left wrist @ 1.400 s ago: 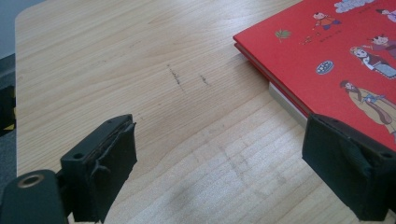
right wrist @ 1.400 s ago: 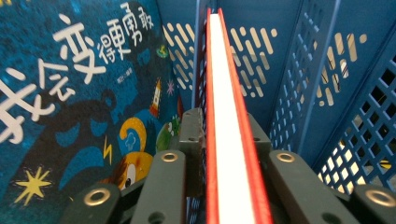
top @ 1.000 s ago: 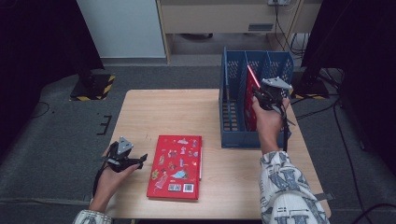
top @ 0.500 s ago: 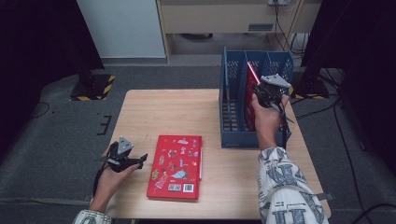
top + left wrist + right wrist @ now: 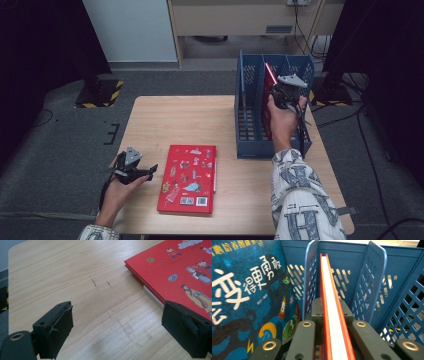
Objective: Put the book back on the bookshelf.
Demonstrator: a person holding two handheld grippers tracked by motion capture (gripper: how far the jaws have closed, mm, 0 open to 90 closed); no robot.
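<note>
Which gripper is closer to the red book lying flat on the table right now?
Left. The left gripper sits open just beside the flat red book, while the right gripper is off at the blue rack.

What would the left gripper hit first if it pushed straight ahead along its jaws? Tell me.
Probably the red book. The left gripper rests low on the table with open jaws, pointing toward the book's near edge, and one jaw already sits beside that edge. Only bare wood lies between, though depth is hard to judge.

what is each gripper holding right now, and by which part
The right gripper is shut on the red book, clamping its open page edge as it stands in the blue rack. The left gripper is open and holds nothing.
</note>
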